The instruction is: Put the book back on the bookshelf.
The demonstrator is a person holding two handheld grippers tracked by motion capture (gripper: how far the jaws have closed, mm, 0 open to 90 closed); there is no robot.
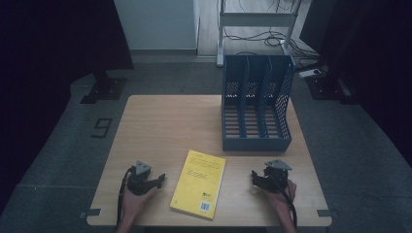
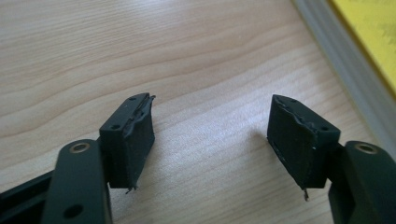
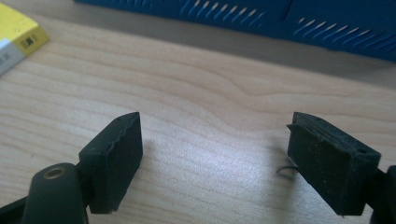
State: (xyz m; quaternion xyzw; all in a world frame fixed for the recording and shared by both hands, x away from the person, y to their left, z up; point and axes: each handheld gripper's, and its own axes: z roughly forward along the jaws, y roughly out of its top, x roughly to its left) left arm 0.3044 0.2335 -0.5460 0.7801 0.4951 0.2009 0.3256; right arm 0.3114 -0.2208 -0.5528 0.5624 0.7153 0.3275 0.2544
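A yellow book lies flat near the front of the wooden table, between my two hands. My left gripper rests on the table just left of the book, with its jaws pointing toward it. In the left gripper view the left gripper is open over bare wood, and the book's edge shows at the upper right. My right gripper sits to the right of the book. In the right gripper view the right gripper is open with nothing between its pads, and a corner of the book shows at the upper left.
A blue three-slot file rack stands at the back right of the table, and its perforated front crosses the top of the right gripper view. Beyond the table are a grey floor, a white frame and loose cables.
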